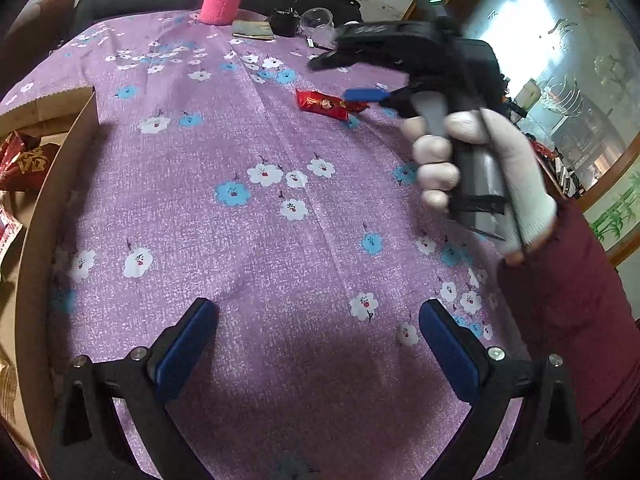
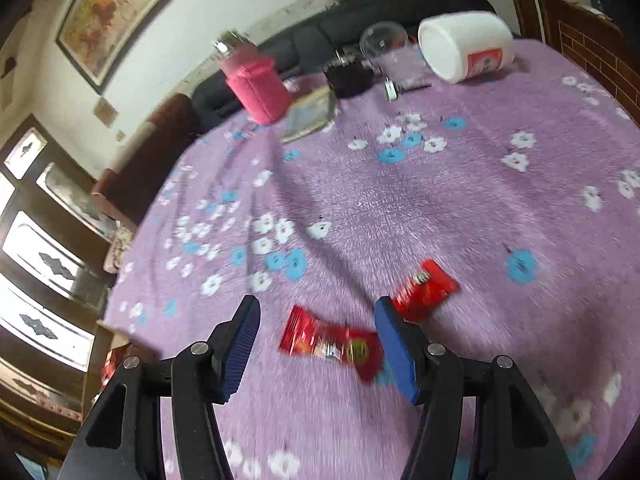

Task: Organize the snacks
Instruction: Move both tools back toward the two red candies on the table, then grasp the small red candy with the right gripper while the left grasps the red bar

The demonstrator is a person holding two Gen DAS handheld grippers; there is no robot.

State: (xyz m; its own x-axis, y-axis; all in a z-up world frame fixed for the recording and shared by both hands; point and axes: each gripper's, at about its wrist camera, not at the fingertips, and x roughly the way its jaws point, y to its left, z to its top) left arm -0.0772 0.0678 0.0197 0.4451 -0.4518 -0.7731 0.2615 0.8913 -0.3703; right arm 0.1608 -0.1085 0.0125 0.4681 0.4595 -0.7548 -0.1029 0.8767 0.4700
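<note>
Lying at the far left of the left wrist view, a cardboard box (image 1: pixel 52 184) holds red snack bags (image 1: pixel 24 160) against its inner wall. Purple floral cloth (image 1: pixel 280 240) covers the worktop. Left hand-held gripper (image 1: pixel 316 344) at lower centre: blue pads set wide apart, nothing between them, only cloth below. Upper centre: pink-sleeved bottle (image 1: pixel 222 0), clear cup (image 1: pixel 318 20) near it. Right of centre: one red snack packet (image 1: pixel 326 104) flat on the cloth, a blue fingertip of the right hand-held gripper (image 1: pixel 366 94) just over its right end. White-gloved hand (image 1: pixel 480 172) grips the handle at right.

Right wrist view, blurred by motion: right hand-held gripper (image 2: pixel 316 344) at bottom, fingers apart. A red packet (image 2: pixel 332 344) lies on the cloth between the pads, its right end near the right pad; contact cannot be told. Second red packet (image 2: pixel 426 288) sits just beyond the right pad. White tub (image 2: pixel 466 46) lies on its side, upper right.
</note>
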